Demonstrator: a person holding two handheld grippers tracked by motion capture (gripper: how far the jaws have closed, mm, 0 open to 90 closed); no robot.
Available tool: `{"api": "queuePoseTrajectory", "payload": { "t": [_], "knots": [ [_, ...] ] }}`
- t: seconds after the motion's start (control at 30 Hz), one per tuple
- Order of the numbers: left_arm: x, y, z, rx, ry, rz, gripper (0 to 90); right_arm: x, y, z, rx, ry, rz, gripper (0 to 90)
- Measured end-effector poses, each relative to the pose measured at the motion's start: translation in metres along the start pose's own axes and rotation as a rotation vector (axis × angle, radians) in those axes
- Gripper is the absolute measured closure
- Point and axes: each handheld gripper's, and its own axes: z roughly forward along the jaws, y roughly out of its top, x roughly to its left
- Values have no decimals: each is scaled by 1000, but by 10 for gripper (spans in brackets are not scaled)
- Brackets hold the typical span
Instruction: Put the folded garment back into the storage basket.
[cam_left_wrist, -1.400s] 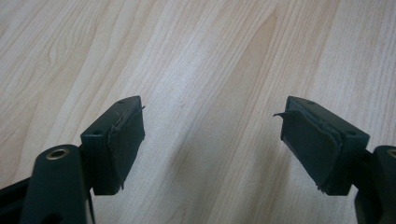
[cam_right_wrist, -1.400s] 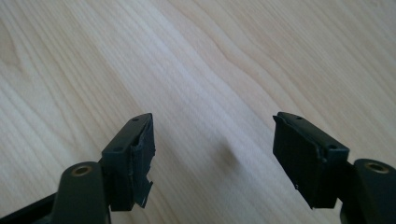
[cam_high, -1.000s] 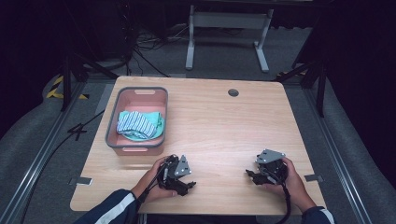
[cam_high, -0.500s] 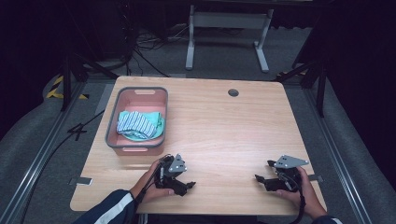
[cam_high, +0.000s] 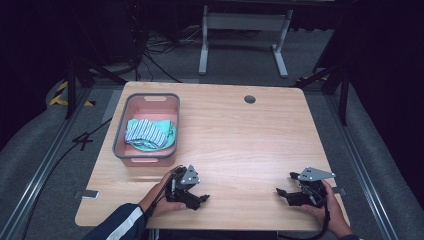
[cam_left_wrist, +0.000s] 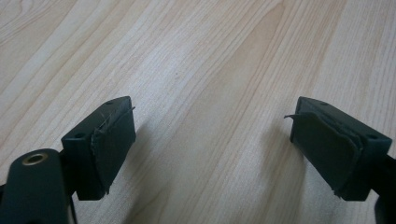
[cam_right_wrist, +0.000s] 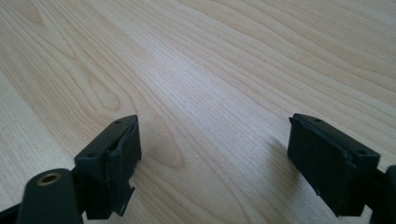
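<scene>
A person is resting two handheld grippers on a wooden surface near its near edge, forearms cut off by the bottom of the high view. The left gripper is sitting near the left, its hand partly hidden behind the device; the right gripper is lying close to the near right corner, its cable looping off the near edge. In both gripper views the jaws are standing wide apart and released, gripping nothing, with bare wood grain between them; the left pads are looking frayed at the edges. A pink basin is sitting at the far left, just beyond the left gripper, holding striped and teal cloth whose folds are hard to make out. A broad stretch of surface is lying open between the grippers and toward the far right, where a small round grommet hole is sitting near the far edge. Beyond, the floor is fading into darkness.
</scene>
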Motion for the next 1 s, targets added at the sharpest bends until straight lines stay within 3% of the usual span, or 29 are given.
{"api": "queuePoseTrajectory", "payload": {
  "t": [1.0],
  "knots": [
    [1,2,1,4,0,10,129,0,0,-1,1,-7,5,182]
  ]
}}
